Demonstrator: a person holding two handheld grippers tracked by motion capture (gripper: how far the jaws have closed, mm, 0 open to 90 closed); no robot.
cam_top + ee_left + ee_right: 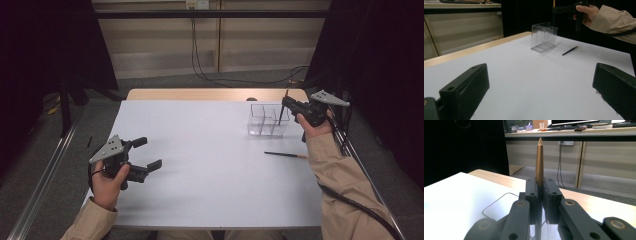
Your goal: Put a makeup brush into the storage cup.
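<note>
A clear plastic container (267,120) with divided compartments stands at the table's far right. My right gripper (286,103) hovers just above it, shut on a thin brush (283,112) held upright. The brush's golden handle (539,162) points up from the right gripper (540,192), and its dark end hangs down at the container (543,37). I cannot tell whether that end touches the bottom. A second brush (286,155) lies flat on the white table, just in front of the container. My left gripper (150,152) rests open at the near left with nothing between its jaws.
The white tabletop (200,165) is bare between the two grippers. A wooden strip (200,94) runs along its far edge. Beyond it lie the floor, cables (240,80) and dark curtains at both sides.
</note>
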